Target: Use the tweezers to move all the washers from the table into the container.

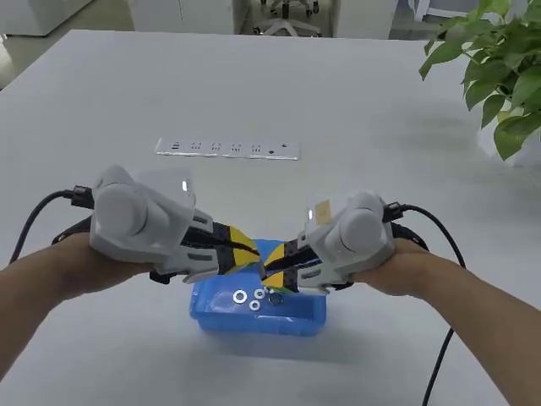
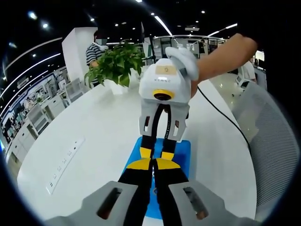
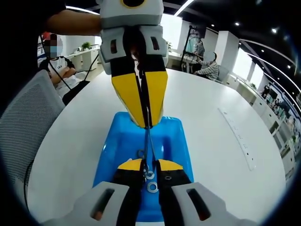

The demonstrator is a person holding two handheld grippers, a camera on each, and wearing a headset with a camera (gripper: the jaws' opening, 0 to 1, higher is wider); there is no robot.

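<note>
Now the left gripper [image 1: 248, 250] pinches thin metal tweezers [image 3: 147, 146] pointing at the right gripper [image 2: 156, 154], whose grip I cannot tell, over round silver washers [image 3: 152, 187] in the blue plastic container [image 3: 175, 141].

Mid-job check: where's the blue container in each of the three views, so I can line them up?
Head view: blue container at lower centre, beneath both pairs of jaws.
Left gripper view: container at lower centre, just past the jaws.
Right gripper view: container at centre, under the tweezers.
Shared landmark: white power strip.
</note>
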